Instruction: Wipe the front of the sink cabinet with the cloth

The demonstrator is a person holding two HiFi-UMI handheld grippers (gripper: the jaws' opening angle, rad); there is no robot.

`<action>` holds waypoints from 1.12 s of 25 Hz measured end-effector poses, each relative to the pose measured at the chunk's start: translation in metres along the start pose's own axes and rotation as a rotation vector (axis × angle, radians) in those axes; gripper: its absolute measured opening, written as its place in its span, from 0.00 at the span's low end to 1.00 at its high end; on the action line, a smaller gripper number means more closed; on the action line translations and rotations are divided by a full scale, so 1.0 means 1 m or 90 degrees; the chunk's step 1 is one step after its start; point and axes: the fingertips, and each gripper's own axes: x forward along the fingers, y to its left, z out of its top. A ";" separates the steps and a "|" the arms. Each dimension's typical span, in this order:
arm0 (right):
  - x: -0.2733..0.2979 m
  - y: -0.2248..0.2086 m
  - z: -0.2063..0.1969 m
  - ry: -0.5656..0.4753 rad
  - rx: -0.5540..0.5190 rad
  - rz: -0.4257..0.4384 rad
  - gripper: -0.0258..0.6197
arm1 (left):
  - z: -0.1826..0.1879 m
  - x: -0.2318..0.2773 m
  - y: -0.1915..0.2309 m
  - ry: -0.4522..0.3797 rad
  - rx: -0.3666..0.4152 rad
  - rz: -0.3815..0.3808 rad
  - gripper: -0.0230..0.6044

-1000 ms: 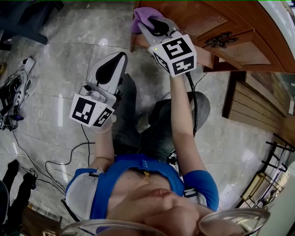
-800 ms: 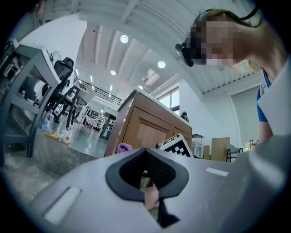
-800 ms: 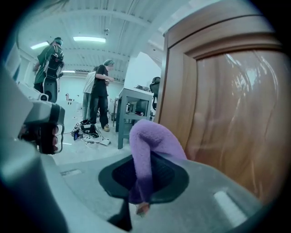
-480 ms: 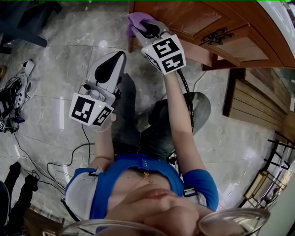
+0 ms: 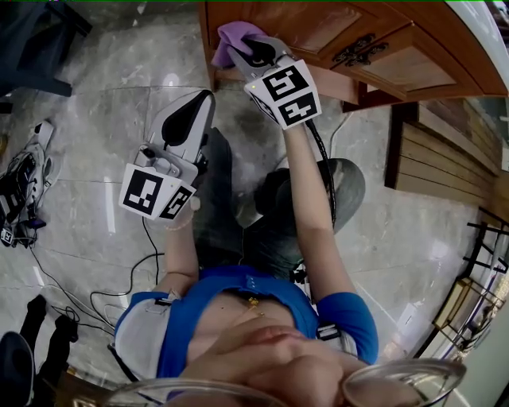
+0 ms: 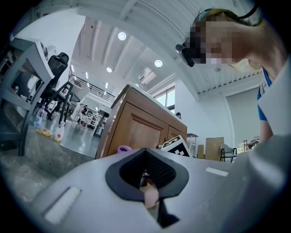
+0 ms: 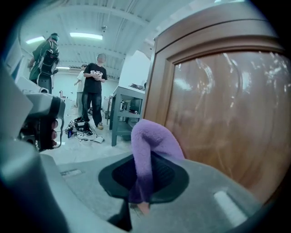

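Against brown wooden sink cabinet (image 5: 306,22): right gripper (image 5: 254,49) fingers pinch soft purple cloth (image 5: 232,35) mid-fold, likely light, limp; left gripper (image 5: 207,97) closed, empty.

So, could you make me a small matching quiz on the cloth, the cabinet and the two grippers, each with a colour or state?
Things:
1. cloth
2. cabinet
3. left gripper
4. right gripper

Colour or state:
A. brown wood
B. jaws together, nothing in them, held over the floor
C. purple
D. shut on the cloth, up at the cabinet

Pairs: 1-C, 2-A, 3-B, 4-D
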 end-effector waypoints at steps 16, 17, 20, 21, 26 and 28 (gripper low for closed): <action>-0.053 -0.049 -0.037 0.043 0.020 -0.093 0.12 | -0.029 0.033 -0.016 0.026 -0.039 -0.065 0.04; -0.055 -0.051 -0.039 0.047 0.019 -0.098 0.12 | -0.030 0.034 -0.017 0.027 -0.041 -0.068 0.04; -0.065 -0.059 -0.045 0.060 0.016 -0.116 0.12 | -0.034 0.038 -0.018 0.028 -0.049 -0.075 0.04; -0.069 -0.063 -0.047 0.064 0.017 -0.124 0.12 | -0.035 0.039 -0.018 0.028 -0.052 -0.078 0.04; -0.092 -0.082 -0.061 0.094 0.028 -0.165 0.12 | -0.041 0.039 -0.016 0.031 -0.072 -0.082 0.04; -0.097 -0.087 -0.064 0.107 0.033 -0.177 0.12 | -0.043 0.037 -0.008 0.032 -0.078 -0.072 0.04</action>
